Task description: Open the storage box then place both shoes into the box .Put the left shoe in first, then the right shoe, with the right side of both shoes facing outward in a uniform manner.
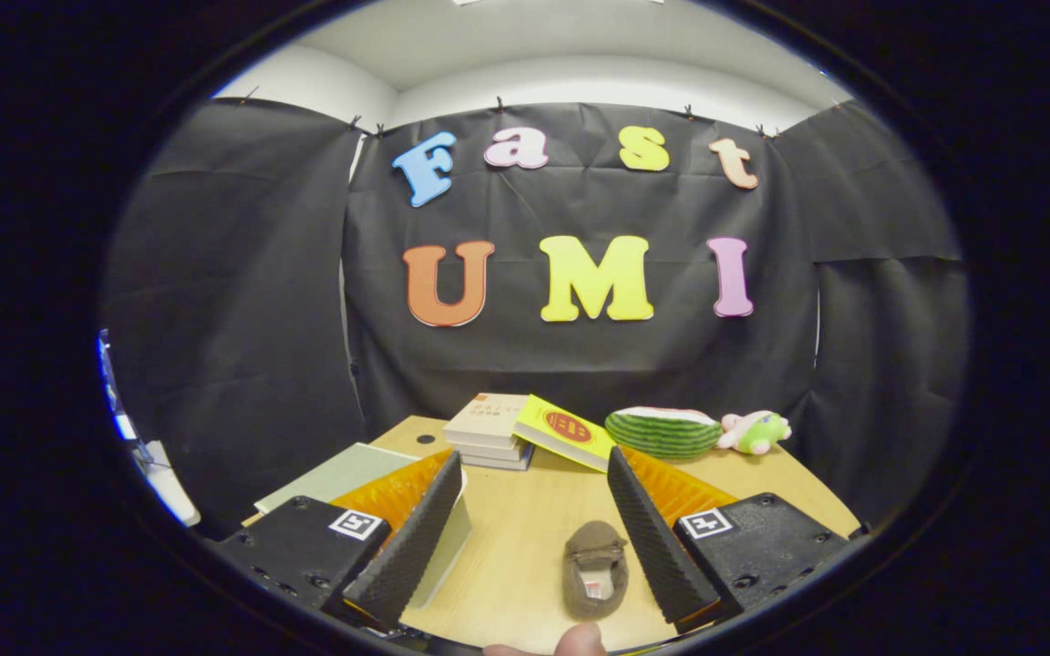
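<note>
My gripper (pixel 534 474) is open above a wooden table (pixel 525 538), its two fingers spread wide with nothing pressed between them. A small brown slipper-style shoe (pixel 594 567) lies on the table between the fingers, close to the right finger (pixel 653 538), its opening facing up. A pale green flat box (pixel 370 492) sits partly hidden behind the left finger (pixel 416 538); I cannot tell if its lid is up or down.
A stack of books (pixel 488 430) with a yellow book (pixel 566 431) leaning on it stands at the table's far side. A watermelon-slice plush (pixel 663 430) and a small pink-green plush toy (pixel 755 431) lie far right. A fingertip (pixel 580 642) shows at the near edge.
</note>
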`<state>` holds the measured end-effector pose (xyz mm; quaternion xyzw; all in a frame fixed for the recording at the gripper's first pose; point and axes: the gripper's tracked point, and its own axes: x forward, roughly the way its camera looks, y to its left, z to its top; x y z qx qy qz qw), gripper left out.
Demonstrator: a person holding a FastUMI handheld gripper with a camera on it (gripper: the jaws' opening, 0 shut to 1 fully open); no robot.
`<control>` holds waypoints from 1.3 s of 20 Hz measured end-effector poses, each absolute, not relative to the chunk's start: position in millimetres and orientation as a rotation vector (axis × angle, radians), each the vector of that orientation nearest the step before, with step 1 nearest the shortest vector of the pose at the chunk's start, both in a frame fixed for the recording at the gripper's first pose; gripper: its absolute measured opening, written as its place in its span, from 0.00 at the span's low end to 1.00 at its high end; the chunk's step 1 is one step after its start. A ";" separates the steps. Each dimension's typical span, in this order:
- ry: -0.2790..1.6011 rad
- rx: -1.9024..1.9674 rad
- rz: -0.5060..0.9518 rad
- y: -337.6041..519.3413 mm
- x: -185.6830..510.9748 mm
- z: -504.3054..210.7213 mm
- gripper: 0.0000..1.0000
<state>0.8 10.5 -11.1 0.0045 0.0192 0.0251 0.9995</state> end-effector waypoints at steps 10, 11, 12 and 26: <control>0.043 0.016 0.133 9.2 -0.3 -9.7 1.00; 0.048 0.018 0.142 8.3 0.2 -12.4 1.00; 0.058 0.022 0.164 11.8 -0.9 -15.0 1.00; 0.371 0.269 0.600 95.4 17.2 -96.1 1.00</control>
